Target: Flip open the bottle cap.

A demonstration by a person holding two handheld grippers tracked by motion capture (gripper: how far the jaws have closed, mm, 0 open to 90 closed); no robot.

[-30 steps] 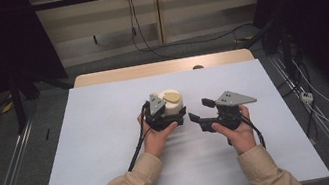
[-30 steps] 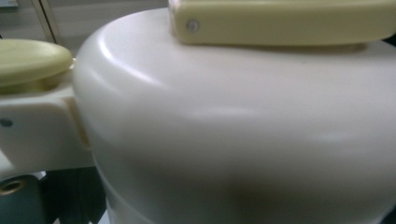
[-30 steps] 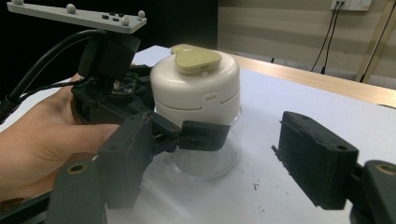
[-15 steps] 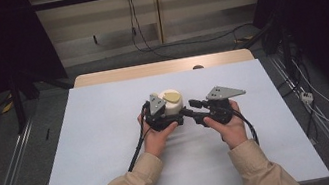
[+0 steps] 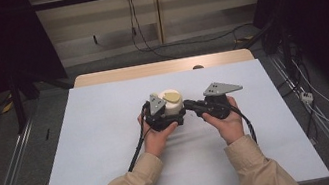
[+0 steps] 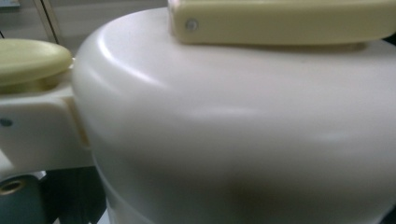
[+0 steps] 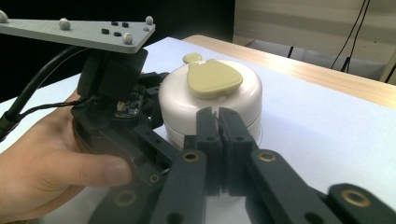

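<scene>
Cream-white and round, the lidded container [image 5: 173,103] stands near the centre of the white desk [image 5: 91,150] in the high view, with a pale yellow flap on top. The left gripper [image 5: 162,115] sits against it at its 8 o'clock, and the right gripper [image 5: 194,105] reaches in from 3 o'clock, its tips at the container's side.

From the left gripper view, the container [image 6: 243,135] sits very close, a yellow handle across its top; whether these jaws clamp it I cannot tell.

From the right gripper view, the right gripper [image 7: 218,122] has just closed, jaws pressed together with nothing between them, their tips just before the container [image 7: 210,100]. At 9 o'clock, a hand [image 7: 42,158] holds the left gripper [image 7: 152,109].
</scene>
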